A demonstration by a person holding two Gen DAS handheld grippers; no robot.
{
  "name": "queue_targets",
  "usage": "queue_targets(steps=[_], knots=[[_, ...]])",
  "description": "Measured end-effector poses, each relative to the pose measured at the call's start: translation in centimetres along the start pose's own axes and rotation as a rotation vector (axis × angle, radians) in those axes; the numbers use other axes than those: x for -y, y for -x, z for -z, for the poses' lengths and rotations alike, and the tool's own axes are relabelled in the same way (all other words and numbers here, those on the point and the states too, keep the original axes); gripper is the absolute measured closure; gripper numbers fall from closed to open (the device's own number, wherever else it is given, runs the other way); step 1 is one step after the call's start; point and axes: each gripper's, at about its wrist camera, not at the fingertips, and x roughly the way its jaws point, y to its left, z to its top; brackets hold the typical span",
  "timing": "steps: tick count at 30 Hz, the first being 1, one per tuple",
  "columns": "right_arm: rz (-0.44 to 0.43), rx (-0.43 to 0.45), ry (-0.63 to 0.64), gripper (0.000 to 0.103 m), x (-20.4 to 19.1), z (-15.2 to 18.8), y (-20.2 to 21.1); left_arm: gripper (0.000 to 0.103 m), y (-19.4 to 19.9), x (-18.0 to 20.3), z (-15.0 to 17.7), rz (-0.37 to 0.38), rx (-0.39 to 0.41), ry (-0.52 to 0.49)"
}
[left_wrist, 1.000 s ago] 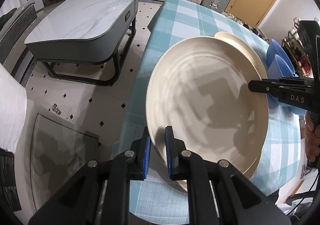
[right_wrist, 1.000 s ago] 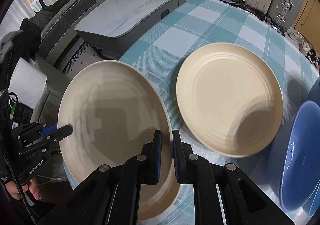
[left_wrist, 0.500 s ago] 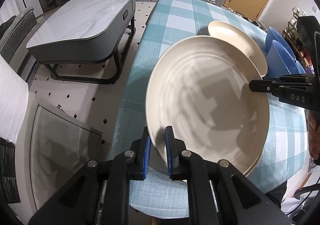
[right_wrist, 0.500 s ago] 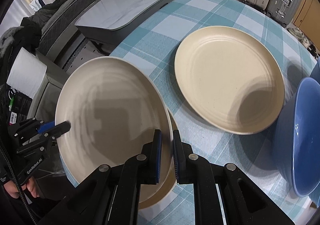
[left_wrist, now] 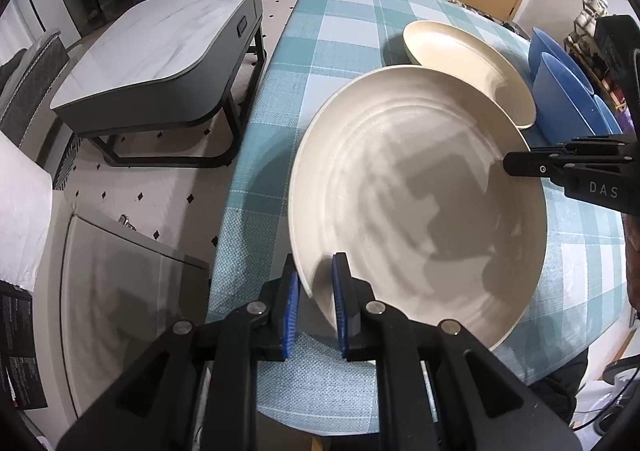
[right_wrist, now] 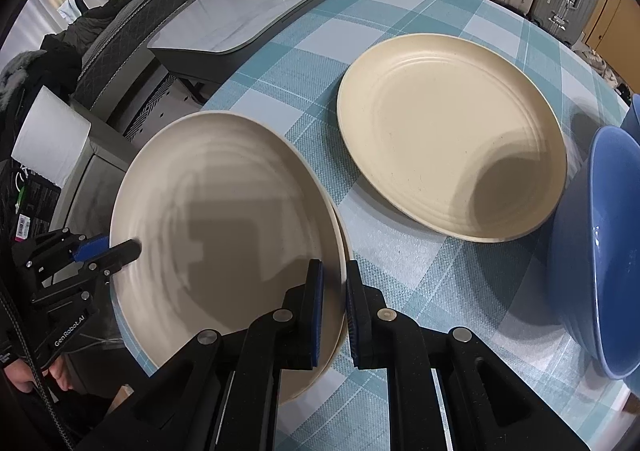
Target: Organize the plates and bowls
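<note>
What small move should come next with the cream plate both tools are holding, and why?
Probably open both tools. The held cream plate already appears nested on another plate on the checked tablecloth, with the left tool and right tool gripping opposite rims.

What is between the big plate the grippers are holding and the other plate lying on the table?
Nothing visible. Only bare checked tablecloth separates the held plate from the cream plate; the blue bowls sit beyond it.
</note>
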Motion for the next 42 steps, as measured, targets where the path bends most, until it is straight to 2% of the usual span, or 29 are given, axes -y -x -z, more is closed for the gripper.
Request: queue_targets(steps=[12, 27, 37, 40, 42], knots=[[0.038, -0.001, 0.040, 0.093, -0.3, 0.4, 0.0, 0.090, -0.8, 1.1, 0.5, -0.077, 0.002, -0.061], [0.113, -0.024, 0.126, 0.089, -1.3, 1.5, -1.6, 0.089, -0.8, 1.0, 0.6, -0.063, -0.001, -0.050], [0.102, -0.006, 0.121, 0.089, -1.0, 1.7, -1.3, 0.088, -0.8, 0.9, 0.7, -0.060, 0.003, -0.039], [0.091, 0.035, 0.110, 0.089, -0.8, 2.1, -0.2, 0.086, 0.2, 0.5, 0.6, -0.072, 0.041, 0.006], [0.092, 0.069, 0.110, 0.089, -0.8, 2.1, 0.7, 0.085, 1.4, 0.8, 0.5, -0.078, 0.086, 0.002]])
